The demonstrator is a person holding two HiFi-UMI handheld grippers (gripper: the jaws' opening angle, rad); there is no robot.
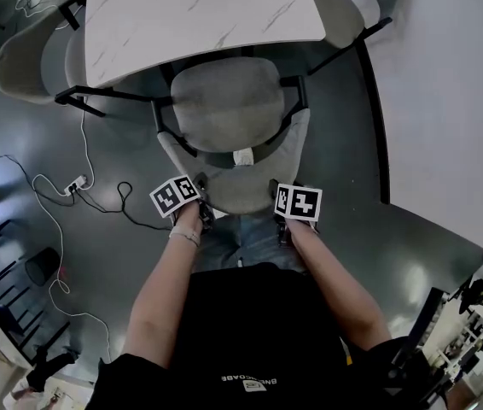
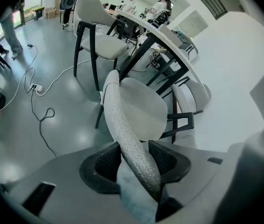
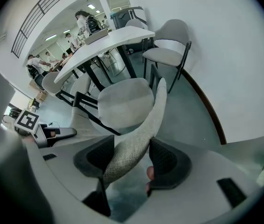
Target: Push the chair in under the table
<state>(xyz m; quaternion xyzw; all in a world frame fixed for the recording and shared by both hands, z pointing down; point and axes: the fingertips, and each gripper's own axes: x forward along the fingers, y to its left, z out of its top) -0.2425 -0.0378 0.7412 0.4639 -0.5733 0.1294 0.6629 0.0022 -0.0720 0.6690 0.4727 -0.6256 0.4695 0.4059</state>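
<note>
Chair [image 1: 229,109] dead centre, seat's far edge right at the bench [image 1: 182,15] rim at 12 o'clock, backrest curving toward the person. L tongs [image 2: 136,164] clamped on backrest's top rim, approx 7 o'clock of the seat. R tongs [image 3: 127,160] pinching same rim at 5 o'clock, fabric filling the gap btwn pads. Cable [image 1: 96,199] snakes over grey floor [image 1: 122,254] at 9 o'clock. Second chair [image 1: 28,49] at 10 o'clock.

Chair [image 1: 229,109] stands at near edge of table [image 1: 199,7], cables [image 1: 76,184] left
</note>
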